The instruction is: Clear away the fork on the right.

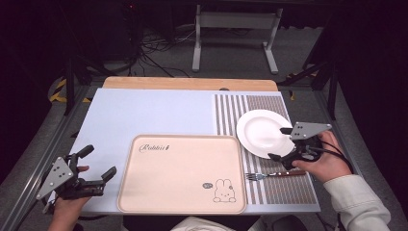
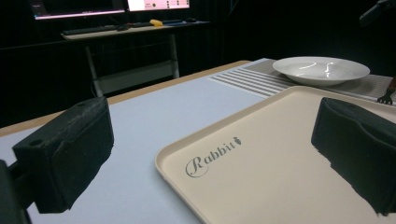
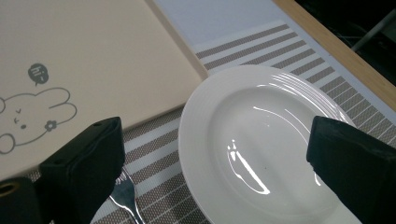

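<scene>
- Nearest the person, the left hand-held gripper (image 1: pixel 100 172) hangs at the tabletop's near left corner, its black jaws spread wide and gripping nothing, aimed toward the tray.
- Just beside it lies the flat beige rectangular plastic tray (image 1: pixel 182 169), printed with the word "Rabbit" at its far left and a small rabbit drawing (image 1: pixel 223 190) at its near right corner; nothing lies on it.
- In the left gripper view the tray's (image 2: pixel 261 154) corner sits between the two parted jaws, not touched by either.
- To the right of the tray, a metal fork with a dark handle (image 1: pixel 274 175) lies on the brown-and-white striped placemat (image 1: pixel 284 187), tines pointing toward the tray.
- Directly over the fork's handle end, the right hand-held gripper (image 1: pixel 280 144) is released, jaws wide apart, straddling the near right rim of the plate without clearly touching it.
- The round white ceramic plate (image 1: pixel 263 133) rests empty on the placemat, just beyond the tray's far right corner.
- In the right gripper view the plate (image 3: pixel 275 140) lies between the open jaws, with the fork tines (image 3: pixel 123 189) by the left jaw.
- Farther off, the pale blue tabletop (image 1: pixel 149 113) runs to a wooden edge.
</scene>
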### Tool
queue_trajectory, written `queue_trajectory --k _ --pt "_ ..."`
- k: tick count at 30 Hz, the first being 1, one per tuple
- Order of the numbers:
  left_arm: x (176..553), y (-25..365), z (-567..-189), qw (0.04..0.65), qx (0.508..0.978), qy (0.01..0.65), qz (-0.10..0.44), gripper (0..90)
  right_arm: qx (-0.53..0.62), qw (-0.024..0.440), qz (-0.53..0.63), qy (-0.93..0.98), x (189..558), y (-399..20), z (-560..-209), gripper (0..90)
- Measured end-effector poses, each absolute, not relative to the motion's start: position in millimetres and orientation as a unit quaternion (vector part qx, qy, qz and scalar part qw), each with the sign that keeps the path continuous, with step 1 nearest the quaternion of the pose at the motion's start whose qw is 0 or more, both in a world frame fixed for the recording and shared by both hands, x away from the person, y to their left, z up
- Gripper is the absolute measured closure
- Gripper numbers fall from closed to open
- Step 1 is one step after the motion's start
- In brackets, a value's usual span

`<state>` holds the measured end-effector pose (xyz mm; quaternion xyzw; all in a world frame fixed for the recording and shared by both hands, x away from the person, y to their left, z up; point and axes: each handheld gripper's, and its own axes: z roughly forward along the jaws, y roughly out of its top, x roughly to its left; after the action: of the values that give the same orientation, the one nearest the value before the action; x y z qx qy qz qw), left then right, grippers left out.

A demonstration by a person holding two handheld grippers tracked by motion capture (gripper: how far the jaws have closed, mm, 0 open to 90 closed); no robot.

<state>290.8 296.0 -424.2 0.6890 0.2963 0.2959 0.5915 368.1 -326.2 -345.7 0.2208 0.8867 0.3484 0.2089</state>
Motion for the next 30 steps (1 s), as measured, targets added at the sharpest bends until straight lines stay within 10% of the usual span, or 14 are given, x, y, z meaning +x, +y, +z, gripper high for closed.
queue_trajectory --k 30 --pt "291.2 295.7 -424.2 0.592 0.692 0.295 0.288 0.0 0.123 0.066 0.157 0.978 382.0 -316.0 -363.5 15.1"
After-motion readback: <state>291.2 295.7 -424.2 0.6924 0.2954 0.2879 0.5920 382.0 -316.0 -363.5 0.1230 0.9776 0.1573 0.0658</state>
